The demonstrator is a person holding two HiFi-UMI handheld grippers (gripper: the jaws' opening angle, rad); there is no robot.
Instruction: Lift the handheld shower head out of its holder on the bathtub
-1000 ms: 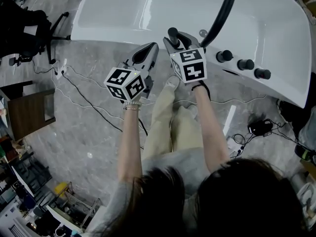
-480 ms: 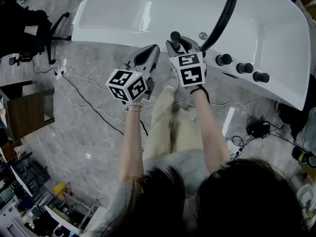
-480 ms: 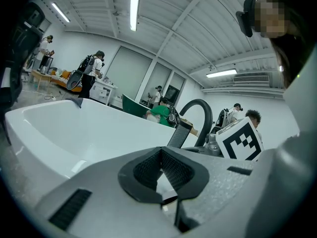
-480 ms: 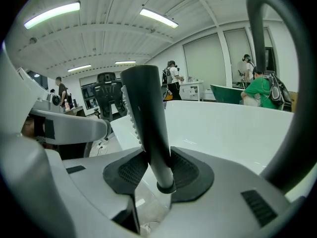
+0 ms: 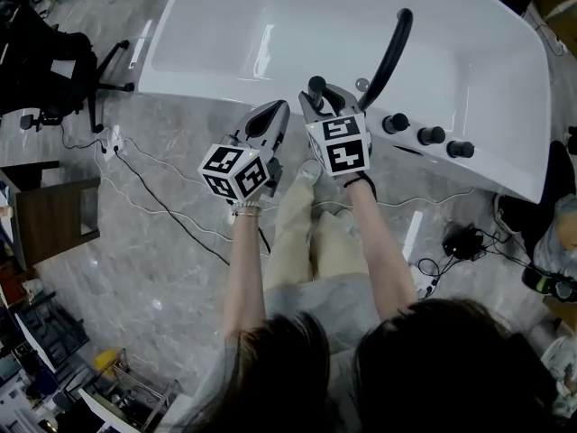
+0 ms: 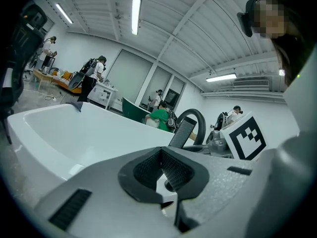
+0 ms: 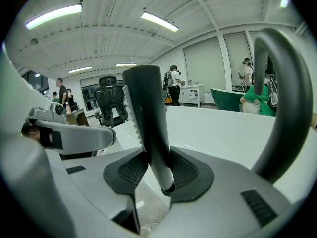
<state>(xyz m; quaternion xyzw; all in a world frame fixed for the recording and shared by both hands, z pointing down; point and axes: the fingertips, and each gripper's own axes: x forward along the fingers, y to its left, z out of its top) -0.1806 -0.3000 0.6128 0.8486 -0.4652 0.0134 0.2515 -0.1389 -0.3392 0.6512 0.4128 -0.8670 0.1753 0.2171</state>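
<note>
The black handheld shower head (image 5: 316,87) stands upright at the near rim of the white bathtub (image 5: 207,85). My right gripper (image 5: 322,98) is shut on it. In the right gripper view its ribbed handle (image 7: 147,118) rises between the pads, and my right gripper (image 7: 155,168) pinches its lower end. Its bottom tip hangs free below the pads. My left gripper (image 5: 271,114) hovers just left of it over the rim, shut on nothing. In the left gripper view the pads of my left gripper (image 6: 160,166) meet, with the shower head (image 6: 184,131) ahead to the right.
A black curved spout (image 5: 389,47) arches over the tub right of the shower head, also in the right gripper view (image 7: 292,108). Three black knobs (image 5: 431,136) sit on the rim further right. A black office chair (image 5: 56,61), floor cables (image 5: 153,188) and a wooden stool (image 5: 50,210) lie left.
My right gripper's jaws have closed onto the shower head's handle. Both grippers have risen slightly, the right one with the shower head in it.
</note>
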